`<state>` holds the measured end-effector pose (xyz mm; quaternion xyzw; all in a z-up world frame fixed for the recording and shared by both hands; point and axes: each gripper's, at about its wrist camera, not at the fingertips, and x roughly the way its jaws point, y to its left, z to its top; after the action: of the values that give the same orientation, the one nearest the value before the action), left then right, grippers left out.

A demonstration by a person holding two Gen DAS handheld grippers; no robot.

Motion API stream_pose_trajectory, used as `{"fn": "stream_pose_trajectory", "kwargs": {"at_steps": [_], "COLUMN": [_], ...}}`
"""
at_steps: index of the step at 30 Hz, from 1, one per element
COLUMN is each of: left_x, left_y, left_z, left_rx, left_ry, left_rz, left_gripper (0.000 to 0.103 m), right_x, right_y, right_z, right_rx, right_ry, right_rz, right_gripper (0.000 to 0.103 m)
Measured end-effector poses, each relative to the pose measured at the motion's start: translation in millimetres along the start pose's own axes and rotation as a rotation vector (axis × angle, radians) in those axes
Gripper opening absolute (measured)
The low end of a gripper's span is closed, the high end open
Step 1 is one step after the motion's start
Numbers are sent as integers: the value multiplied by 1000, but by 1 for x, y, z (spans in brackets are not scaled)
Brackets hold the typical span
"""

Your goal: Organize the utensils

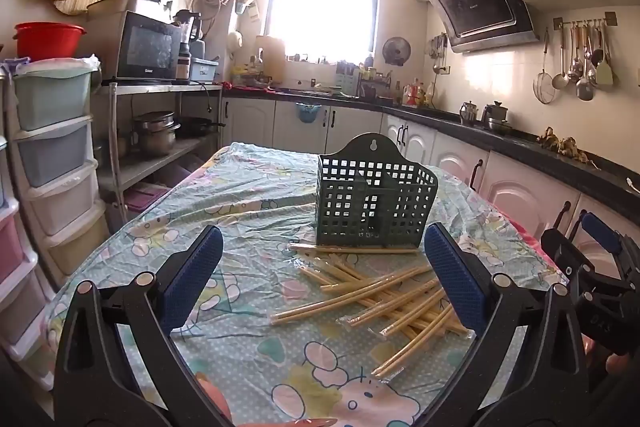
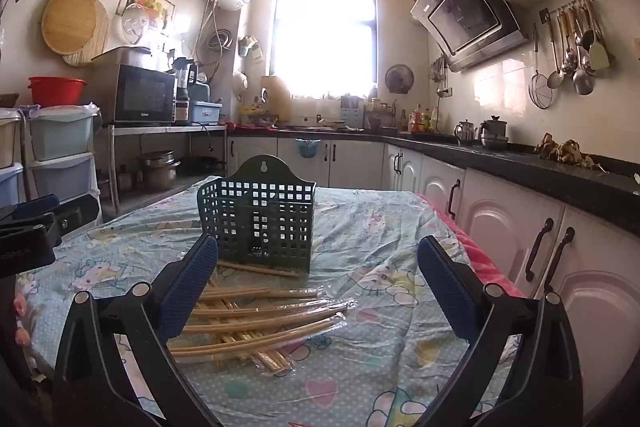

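chopsticks (image 1: 384, 299): light, stiff, slick wrappers, piled at 6 o'clock of basket (image 1: 372, 207) | pinch mid-shaft | left hand-held gripper (image 1: 324, 283), right hand-held gripper (image 2: 318, 287): spread, empty

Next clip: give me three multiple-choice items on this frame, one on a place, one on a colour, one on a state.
1. Where do the pale wooden chopsticks lie?
A in the holder
B on the tablecloth before it
C on the counter

2. What colour is the perforated plastic utensil holder?
A dark green
B red
C white

3. How stand the left gripper and right gripper?
A both open, empty
B both shut
C left holding chopsticks

Answers:
1 B, they are scattered on the floral tablecloth.
2 A, its grid walls show green.
3 A, pads spread wide, nothing between.
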<state>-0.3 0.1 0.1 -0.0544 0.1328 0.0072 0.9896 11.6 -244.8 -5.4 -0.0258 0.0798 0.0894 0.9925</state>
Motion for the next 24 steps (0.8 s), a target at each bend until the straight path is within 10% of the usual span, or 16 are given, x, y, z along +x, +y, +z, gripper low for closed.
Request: {"fn": "stream_pose_trajectory", "kwargs": {"at_steps": [24], "left_x": [-5], "left_y": [1], "left_z": [8], "left_rx": [12], "left_ry": [-22], "left_rz": [-6], "left_gripper": [93], "right_x": [-5], "right_y": [2], "right_z": [3], "right_rx": [-1], "right_ry": [-16], "right_rz": [2], "right_gripper": [97]}}
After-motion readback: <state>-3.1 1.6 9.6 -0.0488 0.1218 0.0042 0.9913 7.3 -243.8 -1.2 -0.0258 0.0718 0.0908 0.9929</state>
